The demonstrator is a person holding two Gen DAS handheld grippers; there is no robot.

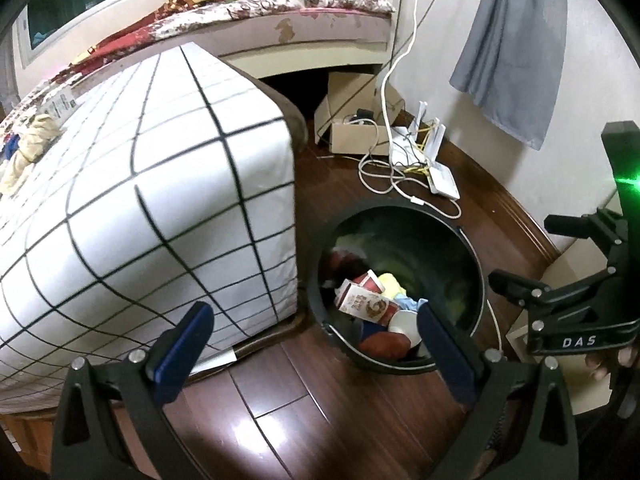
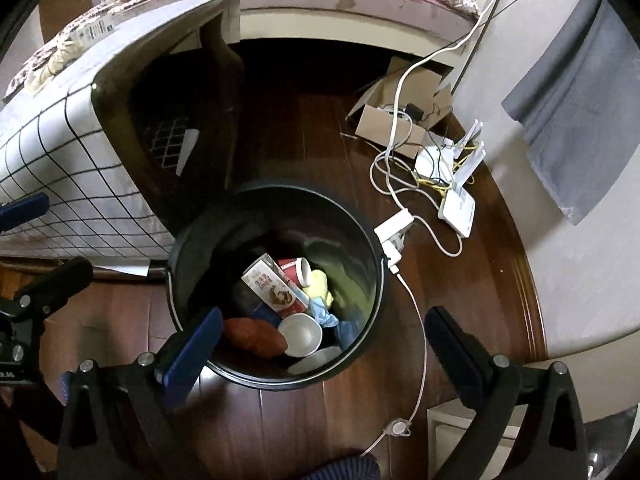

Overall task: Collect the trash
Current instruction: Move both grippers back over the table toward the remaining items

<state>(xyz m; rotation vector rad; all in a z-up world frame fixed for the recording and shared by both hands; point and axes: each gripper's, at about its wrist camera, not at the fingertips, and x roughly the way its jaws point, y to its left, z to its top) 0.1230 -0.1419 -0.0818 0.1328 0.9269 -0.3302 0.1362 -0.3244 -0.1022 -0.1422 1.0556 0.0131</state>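
We look down on a round black trash bin (image 2: 276,376) standing on a dark wooden floor, and we place everything else by it. Inside the bin lie a white-and-red carton (image 2: 276,286), a red paper cup (image 2: 296,270), a white bowl (image 2: 301,334), something orange-brown (image 2: 254,336), and yellow and blue scraps, so the collected trash is already in there.

The right gripper (image 2: 320,336) hangs over the near rim of the bin with its jaws spread wide and nothing between them. The left gripper (image 1: 316,344) sits beside the bin on the side of a grid-patterned white cloth (image 1: 160,200), also spread apart and empty.

Just beyond the bin's far rim, a white charger (image 2: 394,236) and its thin cable (image 2: 416,312) touch or nearly touch the bin wall (we cannot tell which). We judge that as the main risk: lifting or nudging the bin could snag the cable and drag the router (image 2: 456,204) lying farther off, or tip the bin.

The only writing we can read is "DAS", in white on the right gripper's body, seen from the left camera. The carton's print is too blurred to read.
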